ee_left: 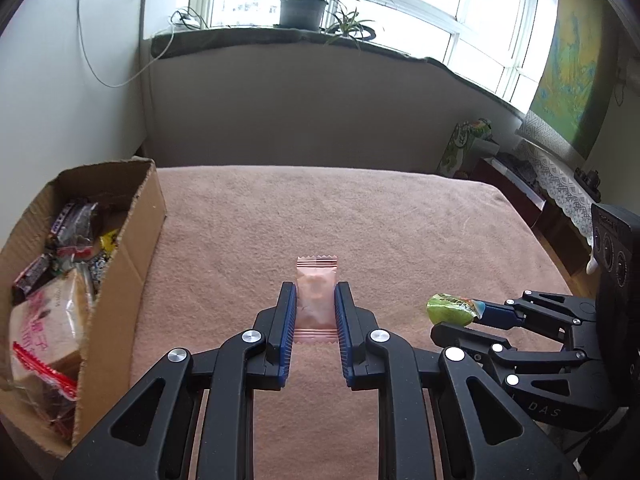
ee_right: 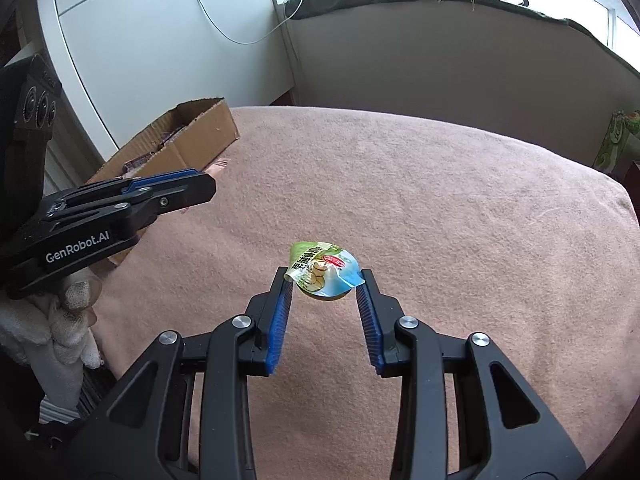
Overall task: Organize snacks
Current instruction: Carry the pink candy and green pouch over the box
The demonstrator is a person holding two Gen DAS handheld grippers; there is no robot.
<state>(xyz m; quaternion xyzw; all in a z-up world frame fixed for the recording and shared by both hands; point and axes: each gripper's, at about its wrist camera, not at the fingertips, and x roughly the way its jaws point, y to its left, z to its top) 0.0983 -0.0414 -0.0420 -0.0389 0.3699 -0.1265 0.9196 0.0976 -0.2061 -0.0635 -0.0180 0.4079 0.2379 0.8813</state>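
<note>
while the left gripper (ee_left: 315, 300) clamps a pink packet (ee_left: 315, 298), we note the right gripper (ee_right: 325, 286) clamps a green jelly cup (ee_right: 322, 272).

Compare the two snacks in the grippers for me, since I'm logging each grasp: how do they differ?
The pink packet is a flat rectangle with zigzag sealed ends; the green jelly cup is rounded, with a printed foil lid. The pink packet's plain colour nearly matches the blanket; the jelly cup is bright green and blue. The left gripper clamps the packet's long sides; the right gripper stands wider, catching the cup by its edges. Both are held between blue pads, outside the cardboard box.
</note>
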